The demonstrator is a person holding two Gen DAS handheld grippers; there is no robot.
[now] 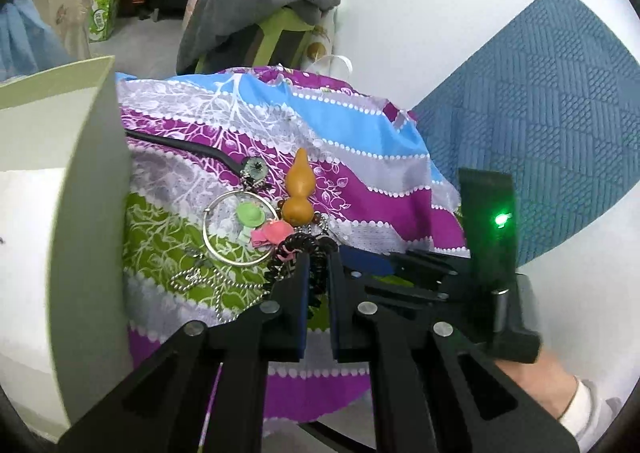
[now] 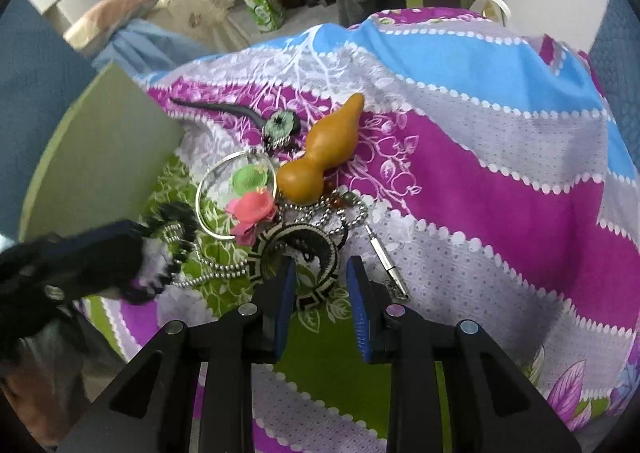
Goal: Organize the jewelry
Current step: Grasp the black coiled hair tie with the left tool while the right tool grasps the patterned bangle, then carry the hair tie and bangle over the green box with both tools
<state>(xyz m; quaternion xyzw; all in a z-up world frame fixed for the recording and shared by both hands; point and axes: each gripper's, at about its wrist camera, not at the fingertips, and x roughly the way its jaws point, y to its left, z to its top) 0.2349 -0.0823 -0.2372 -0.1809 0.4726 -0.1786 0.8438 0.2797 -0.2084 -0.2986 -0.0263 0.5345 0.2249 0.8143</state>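
A heap of jewelry lies on a colourful cloth (image 2: 500, 181): an orange gourd pendant (image 2: 324, 157), a silver bangle (image 2: 236, 193) around green and pink flower charms, a ball chain (image 2: 344, 213), and a black-and-white woven bracelet (image 2: 296, 253). My left gripper (image 1: 319, 253) is shut on a black spiral hair tie (image 1: 298, 249); it also shows in the right wrist view (image 2: 176, 237). My right gripper (image 2: 320, 273) is open over the woven bracelet, one finger on each side of its near rim.
A pale green box lid (image 1: 92, 181) stands at the left edge of the cloth. A black cord with a round green pendant (image 2: 282, 123) lies behind the bangle. A small silver rod (image 2: 384, 261) lies right of the bracelet. A blue chair back (image 1: 540, 113) stands to the right.
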